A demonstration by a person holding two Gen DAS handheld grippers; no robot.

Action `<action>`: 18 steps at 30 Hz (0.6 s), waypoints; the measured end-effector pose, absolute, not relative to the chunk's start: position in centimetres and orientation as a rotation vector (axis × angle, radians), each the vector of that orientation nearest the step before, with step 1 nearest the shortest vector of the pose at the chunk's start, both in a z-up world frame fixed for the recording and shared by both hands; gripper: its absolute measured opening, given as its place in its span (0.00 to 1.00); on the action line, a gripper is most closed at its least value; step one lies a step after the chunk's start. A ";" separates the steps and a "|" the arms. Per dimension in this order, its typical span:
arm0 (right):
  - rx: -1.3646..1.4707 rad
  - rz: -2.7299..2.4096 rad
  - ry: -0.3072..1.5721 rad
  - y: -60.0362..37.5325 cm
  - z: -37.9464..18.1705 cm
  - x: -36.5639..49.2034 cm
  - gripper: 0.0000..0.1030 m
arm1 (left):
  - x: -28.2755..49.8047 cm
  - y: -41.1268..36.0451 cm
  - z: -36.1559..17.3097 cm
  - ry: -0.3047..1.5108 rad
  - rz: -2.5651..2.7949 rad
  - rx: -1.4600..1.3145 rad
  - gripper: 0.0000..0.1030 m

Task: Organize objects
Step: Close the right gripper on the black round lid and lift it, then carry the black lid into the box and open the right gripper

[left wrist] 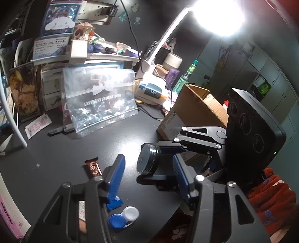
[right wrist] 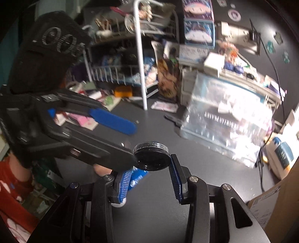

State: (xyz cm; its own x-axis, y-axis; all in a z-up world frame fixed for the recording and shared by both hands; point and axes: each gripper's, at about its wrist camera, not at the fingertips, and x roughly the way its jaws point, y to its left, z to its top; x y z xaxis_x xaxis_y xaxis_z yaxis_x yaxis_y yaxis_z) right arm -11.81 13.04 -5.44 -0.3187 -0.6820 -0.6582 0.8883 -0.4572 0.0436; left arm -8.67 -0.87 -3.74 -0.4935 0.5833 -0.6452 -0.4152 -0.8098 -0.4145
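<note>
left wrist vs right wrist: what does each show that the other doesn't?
Left wrist only: contact lens case, chocolate bar, green bottle, lit desk lamp.
Right wrist only: white wire rack with clutter.
Both: right hand-held gripper closed on the round black jar, the left hand-held gripper's blue fingers, clear zip bag, cardboard box.

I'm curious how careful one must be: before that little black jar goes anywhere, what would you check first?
1. Black jar clamped between right gripper fingers: ok.
2. Left gripper empty, fingers apart: ok.
3. Left gripper's fingers clear of the jar: cannot tell; one looks very close.
4. Cardboard box top open: ok.
5. Lens case lying lower down, apart from the jar: ok.
</note>
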 end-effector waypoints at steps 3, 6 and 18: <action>0.708 -1.951 0.413 13.4 -3.5 -11.1 0.34 | -9.1 0.3 -2.2 -0.241 2.278 -1.071 0.27; 0.676 -1.977 0.416 14.5 -1.8 -10.8 0.34 | -9.6 1.6 -0.6 -0.196 2.287 -1.043 0.18; 0.694 -2.152 0.364 22.6 2.8 -12.8 0.34 | -13.6 11.6 4.5 -0.036 2.190 -0.983 0.13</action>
State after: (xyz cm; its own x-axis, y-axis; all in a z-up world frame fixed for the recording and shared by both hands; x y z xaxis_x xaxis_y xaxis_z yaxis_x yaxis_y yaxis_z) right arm -12.80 22.57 2.81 -0.5068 -0.6265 -0.5921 0.7864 -0.6174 -0.0200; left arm -13.60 11.56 4.53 -0.4467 0.6265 -0.6387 -0.6051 -0.7374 -0.3001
